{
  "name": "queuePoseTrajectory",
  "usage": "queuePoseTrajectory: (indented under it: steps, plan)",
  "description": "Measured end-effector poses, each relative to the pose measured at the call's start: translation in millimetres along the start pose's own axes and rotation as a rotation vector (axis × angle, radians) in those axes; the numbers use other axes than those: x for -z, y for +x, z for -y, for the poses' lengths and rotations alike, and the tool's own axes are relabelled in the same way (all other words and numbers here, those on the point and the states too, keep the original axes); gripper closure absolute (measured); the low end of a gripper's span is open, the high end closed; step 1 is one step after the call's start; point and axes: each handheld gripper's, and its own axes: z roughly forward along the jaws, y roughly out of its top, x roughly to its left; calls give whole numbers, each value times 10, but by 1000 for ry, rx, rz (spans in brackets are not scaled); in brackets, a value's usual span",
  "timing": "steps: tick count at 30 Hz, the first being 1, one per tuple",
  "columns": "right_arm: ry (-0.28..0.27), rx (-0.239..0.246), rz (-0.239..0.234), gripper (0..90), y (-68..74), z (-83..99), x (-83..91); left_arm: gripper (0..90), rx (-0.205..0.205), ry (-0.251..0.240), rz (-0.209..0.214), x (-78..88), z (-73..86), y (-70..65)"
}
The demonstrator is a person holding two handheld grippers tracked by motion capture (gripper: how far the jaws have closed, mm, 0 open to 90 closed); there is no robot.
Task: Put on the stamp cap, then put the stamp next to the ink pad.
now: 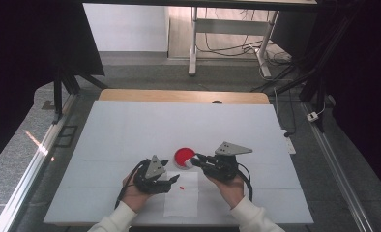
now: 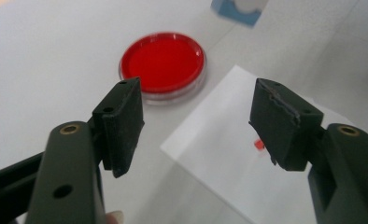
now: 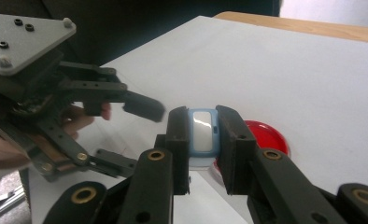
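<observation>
Currently: your right claw clamps blue-white block beside red dish; your left claw gapes empty over white sheet on worktop.

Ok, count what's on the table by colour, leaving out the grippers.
Red: 2, the dish and the small bit on the sheet
White: 1, the sheet
Blue and white: 1, the block held in the right gripper
Total: 4
</observation>
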Motion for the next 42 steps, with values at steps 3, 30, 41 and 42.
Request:
queuePoseTrajectory:
  steps: [3, 30, 41, 42]
  plan:
    - [-4, 6, 6, 753, -13, -7, 15, 337, 17, 6, 9, 84, 50, 60]
    - [18, 70, 61, 752, -107, -26, 34, 330, 129, -3, -58, 647, 536, 398]
    - [38, 93, 115, 752, -201, -39, 15, 328, 124, 1, -58, 639, 546, 409]
    - [46, 96, 120, 752, -212, -42, 8, 327, 123, 1, -57, 638, 546, 410]
